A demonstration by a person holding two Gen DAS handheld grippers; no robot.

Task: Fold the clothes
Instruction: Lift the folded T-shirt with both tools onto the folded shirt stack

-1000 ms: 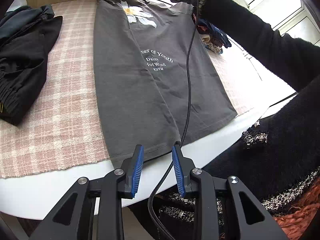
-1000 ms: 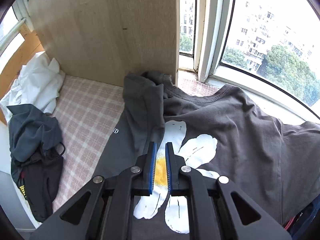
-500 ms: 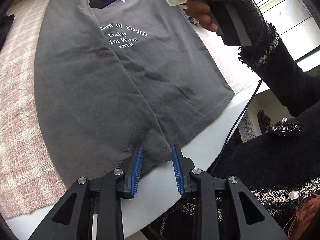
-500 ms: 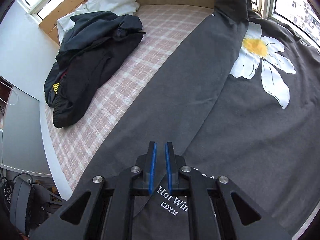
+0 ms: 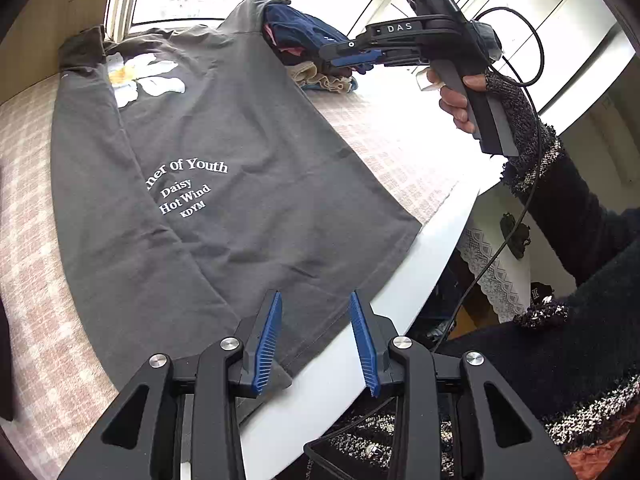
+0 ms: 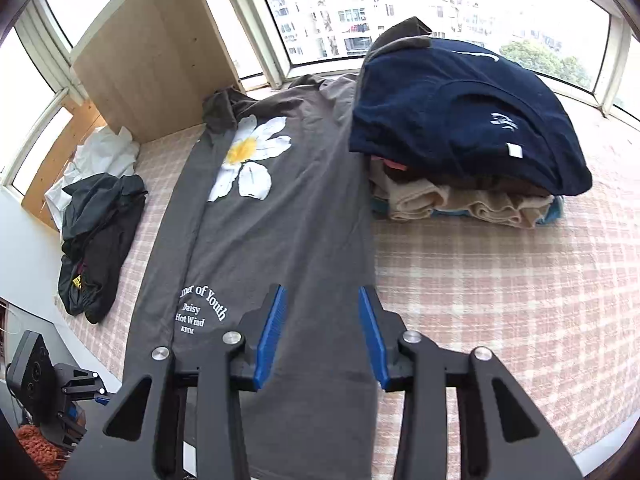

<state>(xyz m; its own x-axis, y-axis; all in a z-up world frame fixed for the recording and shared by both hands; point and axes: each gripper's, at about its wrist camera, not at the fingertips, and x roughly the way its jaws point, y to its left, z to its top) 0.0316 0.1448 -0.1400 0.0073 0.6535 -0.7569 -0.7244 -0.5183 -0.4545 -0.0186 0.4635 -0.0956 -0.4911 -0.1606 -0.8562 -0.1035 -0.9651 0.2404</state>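
Claws both gape empty, left claw point(image 5: 314, 334) and right claw point(image 6: 322, 332), over our half-folded grey T-shirt point(image 5: 224, 184); next we pinch its hem.

One grey T-shirt point(image 6: 280, 240), one stack of folded clothes point(image 6: 472, 168), one dark crumpled heap point(image 6: 100, 232), one white garment point(image 6: 104, 156).

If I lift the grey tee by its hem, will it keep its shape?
Probably not. The tee lies limp and creased, so it should drape and sag. Its folded left edge may fall open. It looks light; the checked cloth underneath could drag slightly.
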